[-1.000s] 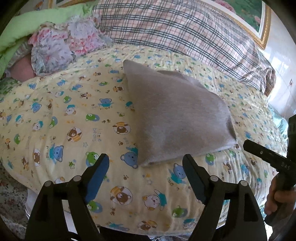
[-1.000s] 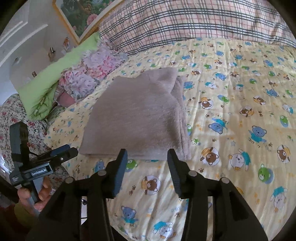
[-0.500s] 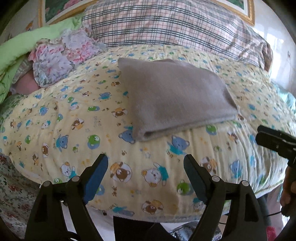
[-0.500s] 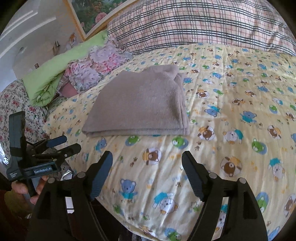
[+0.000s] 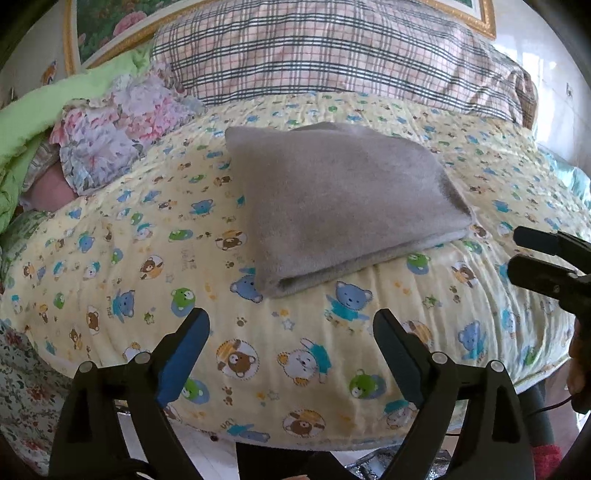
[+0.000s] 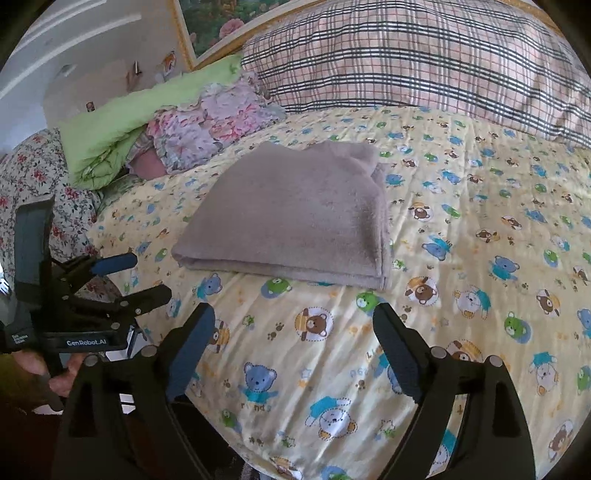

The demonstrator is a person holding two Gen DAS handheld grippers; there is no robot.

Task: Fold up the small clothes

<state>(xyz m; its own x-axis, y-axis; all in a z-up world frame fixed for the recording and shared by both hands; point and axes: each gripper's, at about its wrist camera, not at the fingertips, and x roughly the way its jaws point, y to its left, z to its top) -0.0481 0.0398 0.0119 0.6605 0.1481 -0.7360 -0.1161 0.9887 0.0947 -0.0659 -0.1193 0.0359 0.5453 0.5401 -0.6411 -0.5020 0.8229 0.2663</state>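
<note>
Both cams ride on the handheld grippers and look down at an angle from the foot edge of the bed, pretty close in. The left one sits to the left, the right one to the right, so each catches the other gripper at its frame edge. Both share the folded grey cloth point(image 5: 340, 206) point(image 6: 295, 218) on the bear-print quilt point(image 5: 129, 258) point(image 6: 480, 229), with the plaid pillow point(image 5: 332, 55) point(image 6: 424, 62) behind.

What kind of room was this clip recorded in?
Most likely a bedroom: the folded grey fleece garment lies on a bed under a yellow bear-print quilt, with a large plaid pillow at its head and a gold-framed floral painting behind.
</note>
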